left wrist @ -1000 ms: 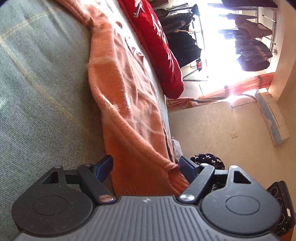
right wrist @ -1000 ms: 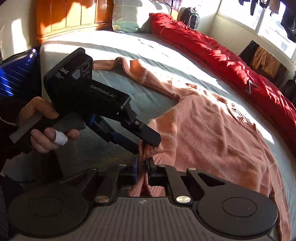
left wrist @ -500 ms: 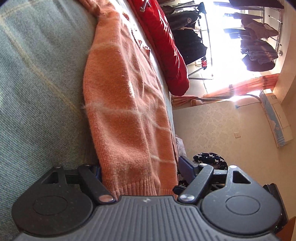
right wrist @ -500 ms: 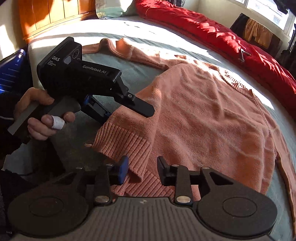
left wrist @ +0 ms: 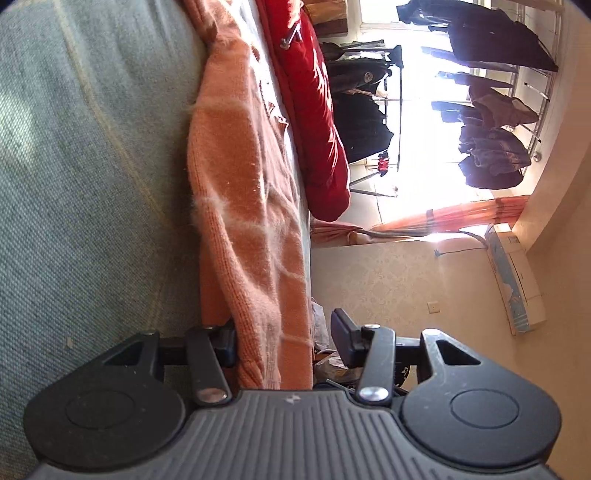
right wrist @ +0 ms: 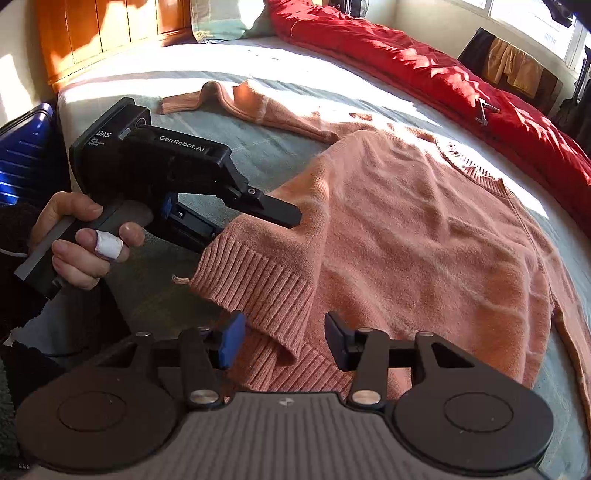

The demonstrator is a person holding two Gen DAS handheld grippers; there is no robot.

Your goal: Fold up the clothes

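Observation:
A salmon-pink knit sweater (right wrist: 406, 240) lies spread on the grey-green bed (right wrist: 258, 147), one sleeve stretched toward the headboard. Its ribbed hem corner is lifted at the near side. A person's hand (right wrist: 81, 240) holds my left gripper (right wrist: 255, 229), which is open with its jaws straddling the hem's side edge. In the left wrist view the sweater (left wrist: 243, 206) runs between the spread fingers of the left gripper (left wrist: 284, 343). My right gripper (right wrist: 284, 343) is open, with the ribbed hem lying loose between its blue-padded fingers.
A red quilt (right wrist: 424, 62) lies along the far side of the bed, with a pillow (right wrist: 225, 18) and wooden headboard (right wrist: 110, 33) behind. A blue suitcase (right wrist: 26, 147) stands left of the bed. Dark jackets (left wrist: 491, 147) hang by the bright window.
My right gripper was shut on the sweater's hem a second ago; it has let go and now stands wide. The sweater has been spread flatter. The left jaws have narrowed a little.

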